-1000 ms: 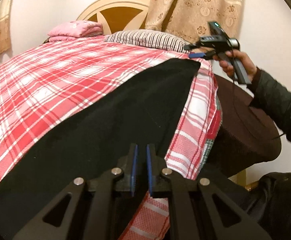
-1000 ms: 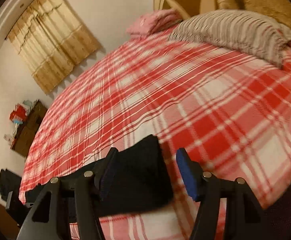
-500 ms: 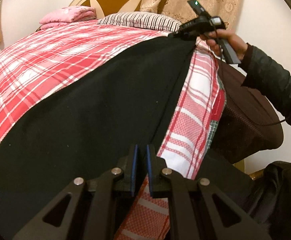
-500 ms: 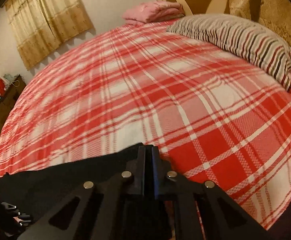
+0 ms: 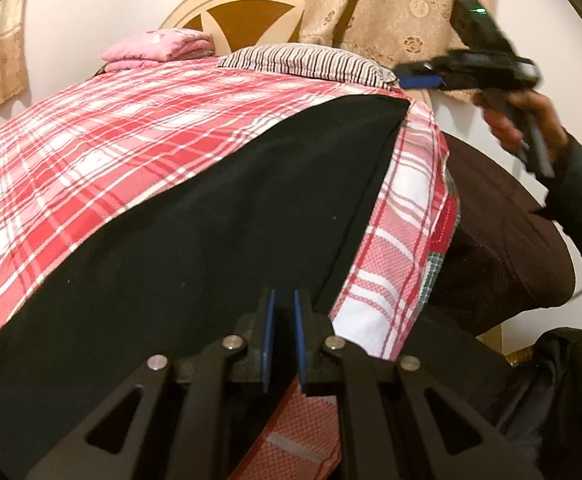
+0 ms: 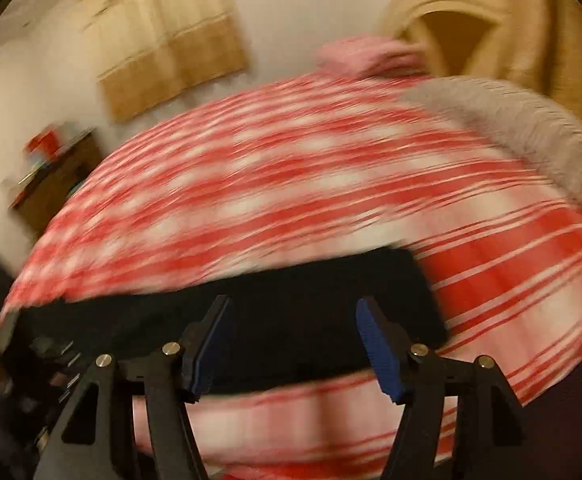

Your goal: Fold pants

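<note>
The right gripper (image 6: 295,344) has let go and pulled up, fingers now wide and empty over the black pants (image 5: 219,216) spread along the bed (image 5: 91,152) edge, while the left gripper (image 5: 283,340), nearly closed, pins their near edge flat

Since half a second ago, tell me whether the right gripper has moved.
Yes. The right gripper has opened, let go of the black pants and pulled back from the striped pillow; the pants corner now lies flat on the plaid bedspread.
</note>
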`<state>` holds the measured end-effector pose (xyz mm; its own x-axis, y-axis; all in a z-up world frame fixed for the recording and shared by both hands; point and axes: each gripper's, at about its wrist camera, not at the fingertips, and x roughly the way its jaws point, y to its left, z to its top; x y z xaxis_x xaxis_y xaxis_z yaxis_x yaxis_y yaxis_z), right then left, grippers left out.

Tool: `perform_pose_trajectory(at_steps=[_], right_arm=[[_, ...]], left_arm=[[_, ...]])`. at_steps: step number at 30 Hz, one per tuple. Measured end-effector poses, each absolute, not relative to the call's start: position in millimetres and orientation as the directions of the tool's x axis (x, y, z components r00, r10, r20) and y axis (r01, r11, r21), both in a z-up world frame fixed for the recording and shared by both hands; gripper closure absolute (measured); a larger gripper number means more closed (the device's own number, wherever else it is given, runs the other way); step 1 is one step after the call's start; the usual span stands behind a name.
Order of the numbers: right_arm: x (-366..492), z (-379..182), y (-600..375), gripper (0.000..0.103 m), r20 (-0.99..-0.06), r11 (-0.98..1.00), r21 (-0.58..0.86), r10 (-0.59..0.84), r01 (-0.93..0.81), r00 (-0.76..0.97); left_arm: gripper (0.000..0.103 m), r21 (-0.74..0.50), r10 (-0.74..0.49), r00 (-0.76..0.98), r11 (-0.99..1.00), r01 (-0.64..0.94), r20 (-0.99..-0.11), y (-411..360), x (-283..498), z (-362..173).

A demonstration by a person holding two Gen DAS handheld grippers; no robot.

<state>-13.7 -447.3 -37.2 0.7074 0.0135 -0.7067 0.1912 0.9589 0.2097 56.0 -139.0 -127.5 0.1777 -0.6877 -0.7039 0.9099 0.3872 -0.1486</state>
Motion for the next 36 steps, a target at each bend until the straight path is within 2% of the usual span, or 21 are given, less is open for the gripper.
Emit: perform_pose_trajectory(at_steps=[3,7,9,11,13,15,20,23,25,28,33,36], right_arm=[[-5,-54,-393,0.038,-0.747,0.984,0.163,0.078,0.069,0.661],[8,-84,-343,0.038,-0.799,0.989,0.145,0.136,-0.033,0.586],[11,-94,-321,0.038,-0.812,0.99,0.109,0.138,-0.084,0.568],[14,-103,-304,0.038,-0.825,0.991,0.047,0.11,-0.127,0.554],[18,-111,-294,0.038,-0.838,0.987,0.025,0.109,-0.161,0.535],[22,-118,-286,0.038,-0.847,0.981,-0.004,0.099,-0.193,0.522],[26,-133,-262,0.039,-0.844,0.942,-0.195,-0.019,-0.274,0.537],[25,-137,-258,0.056,-0.831,0.92,-0.245,-0.038,-0.304,0.554],[26,-135,-259,0.09,-0.832,0.927,-0.217,-0.012,-0.306,0.555],[22,-129,-259,0.1,-0.826,0.927,-0.209,0.002,-0.311,0.564],[6,-121,-257,0.101,-0.822,0.924,-0.206,0.015,-0.322,0.569],[7,-136,-259,0.101,-0.84,0.925,-0.203,0.003,-0.321,0.542]], left_arm=[[0.092,-0.14,-0.674,0.179,0.391,0.91,-0.717,-142,53,-133],[0.086,-0.121,-0.662,0.196,0.402,0.908,-0.724,-138,49,-138],[0.08,-0.133,-0.665,0.195,0.409,0.903,-0.721,-133,50,-138],[0.066,-0.135,-0.667,0.199,0.414,0.9,-0.718,-129,50,-139],[0.061,-0.131,-0.669,0.202,0.412,0.902,-0.715,-128,49,-139],[0.061,-0.133,-0.669,0.201,0.413,0.901,-0.715,-128,50,-140],[0.061,-0.17,-0.678,0.186,0.422,0.891,-0.711,-127,58,-142],[0.061,-0.182,-0.681,0.178,0.423,0.888,-0.711,-125,59,-143],[0.061,-0.18,-0.68,0.179,0.422,0.889,-0.711,-125,57,-142],[0.061,-0.184,-0.68,0.172,0.417,0.89,-0.713,-124,56,-140],[0.061,-0.184,-0.678,0.138,0.381,0.906,-0.722,-121,45,-138],[0.061,-0.177,-0.667,0.135,0.378,0.909,-0.732,-120,42,-141]])
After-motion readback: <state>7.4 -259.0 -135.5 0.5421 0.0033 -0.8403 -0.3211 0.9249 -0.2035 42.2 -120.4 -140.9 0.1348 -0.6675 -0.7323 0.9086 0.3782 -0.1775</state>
